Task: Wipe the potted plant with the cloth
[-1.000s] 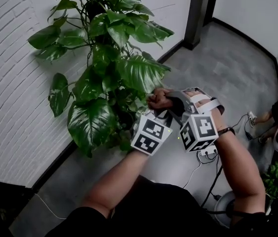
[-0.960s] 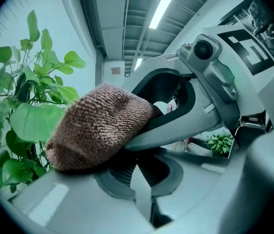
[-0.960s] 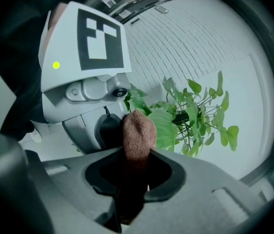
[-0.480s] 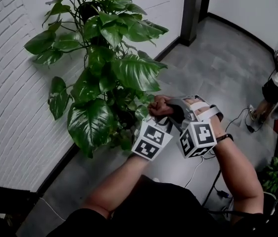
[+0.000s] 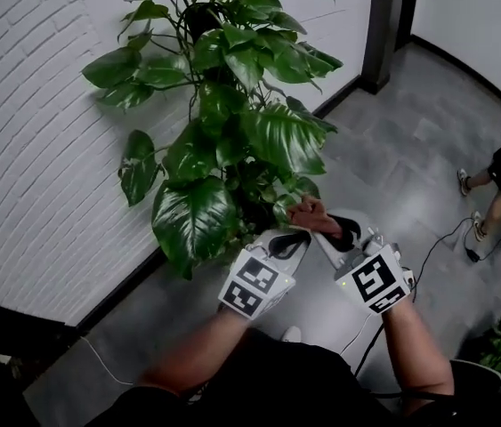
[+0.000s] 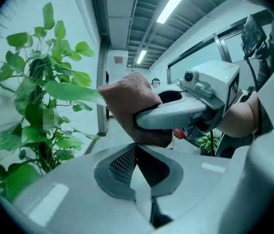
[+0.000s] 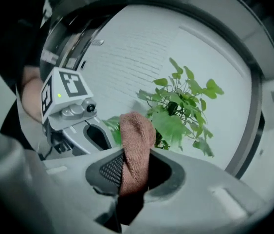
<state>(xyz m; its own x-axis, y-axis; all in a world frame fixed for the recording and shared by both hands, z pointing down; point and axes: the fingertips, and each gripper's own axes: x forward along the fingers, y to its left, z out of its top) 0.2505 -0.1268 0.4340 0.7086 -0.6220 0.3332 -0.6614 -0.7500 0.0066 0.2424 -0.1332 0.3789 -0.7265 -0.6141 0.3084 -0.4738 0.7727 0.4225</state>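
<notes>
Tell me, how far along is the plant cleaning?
Done: the cloth is picked up and clamped in the right gripper. In hand: it is held near the potted plant's lower leaves; whether it touches one isn't clear. The left gripper is shut, holding nothing. Left: the wiping itself. No leaf shows signs of cleaning, so most probably lies ahead.

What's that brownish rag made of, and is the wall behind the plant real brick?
The cloth, pinched in the right gripper, looks like soft terry or microfibre: it has a matte, nubbly weave and folds limply. The wall looks like brick painted matte white, judging by its staggered mortar lines. A brick-pattern cladding can't be ruled out.
</notes>
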